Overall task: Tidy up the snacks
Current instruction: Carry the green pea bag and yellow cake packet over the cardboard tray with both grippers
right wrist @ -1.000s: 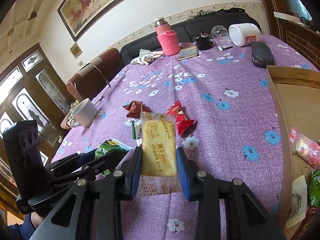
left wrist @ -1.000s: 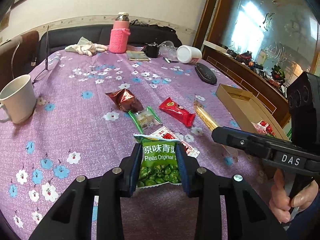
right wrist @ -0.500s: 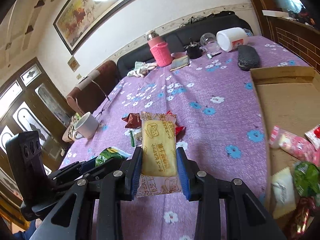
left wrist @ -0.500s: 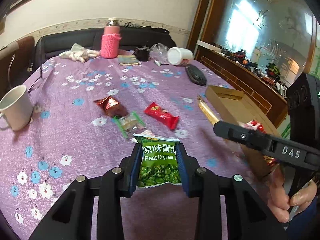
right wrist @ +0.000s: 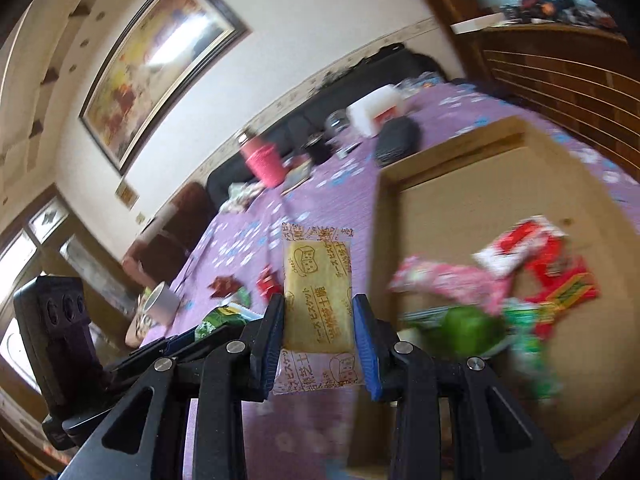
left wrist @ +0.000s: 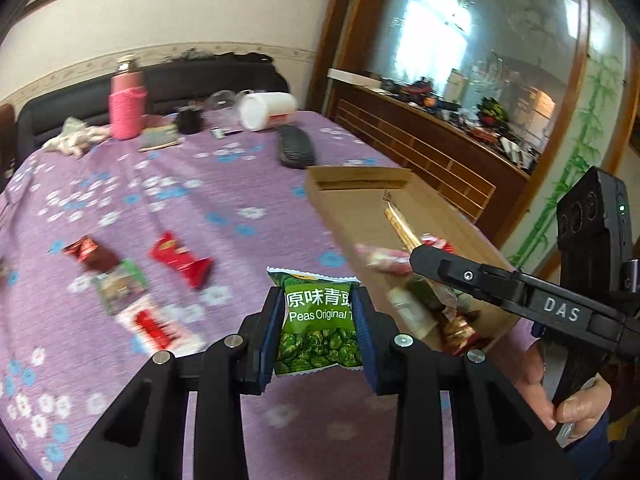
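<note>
My left gripper [left wrist: 318,300] is shut on a green packet of peas [left wrist: 318,320], held above the purple flowered tablecloth just left of the cardboard box [left wrist: 360,200]. My right gripper [right wrist: 318,308] is shut on a yellow cheese biscuit packet [right wrist: 318,292], held over the box's left wall [right wrist: 386,216]. Inside the box lie several snack packets [right wrist: 520,276], blurred. On the cloth remain a red packet [left wrist: 180,262], a brown packet [left wrist: 90,254], a green-edged packet [left wrist: 120,286] and a red-and-white packet [left wrist: 154,326].
At the table's far end stand a pink bottle [left wrist: 127,104], a white tub on its side [left wrist: 266,109], a dark case [left wrist: 296,152] and a crumpled cloth [left wrist: 74,140]. A white mug [right wrist: 160,304] sits at the left edge. A wooden sideboard [left wrist: 420,152] runs beside the box.
Both grippers have swung right toward the cardboard box with their packets still gripped; the right one has rolled, tilting its view. The loose snacks have slid leftward in the left wrist view.
</note>
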Tool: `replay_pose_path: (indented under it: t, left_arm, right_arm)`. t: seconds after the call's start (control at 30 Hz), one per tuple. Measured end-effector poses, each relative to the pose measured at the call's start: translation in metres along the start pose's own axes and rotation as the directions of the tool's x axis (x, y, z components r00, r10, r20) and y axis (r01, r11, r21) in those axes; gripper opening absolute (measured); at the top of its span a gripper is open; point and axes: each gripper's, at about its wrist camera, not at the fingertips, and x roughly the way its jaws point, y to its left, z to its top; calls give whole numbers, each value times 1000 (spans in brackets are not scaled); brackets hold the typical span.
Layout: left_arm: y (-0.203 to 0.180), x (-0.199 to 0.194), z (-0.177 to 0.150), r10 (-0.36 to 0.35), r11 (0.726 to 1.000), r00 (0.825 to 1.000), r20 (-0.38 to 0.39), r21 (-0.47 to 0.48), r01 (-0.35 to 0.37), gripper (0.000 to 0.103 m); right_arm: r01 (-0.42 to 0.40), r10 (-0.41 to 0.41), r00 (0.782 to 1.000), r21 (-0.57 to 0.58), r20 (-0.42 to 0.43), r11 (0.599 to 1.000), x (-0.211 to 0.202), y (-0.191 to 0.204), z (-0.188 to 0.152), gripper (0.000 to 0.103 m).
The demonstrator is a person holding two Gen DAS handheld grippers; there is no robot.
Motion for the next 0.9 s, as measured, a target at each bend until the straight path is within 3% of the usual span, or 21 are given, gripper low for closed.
replay_pose_path:
  t: [0.37, 0.9]
  left_arm:
    - [-77, 44, 11, -86, 989, 996, -38, 114, 90, 34]
    - [-123, 85, -6, -35, 964, 999, -35, 263, 42, 34]
  right_arm:
    - [120, -137, 986, 161, 93, 980, -35, -68, 11, 36]
    - [314, -326, 943, 157, 62, 936, -27, -79, 9, 36]
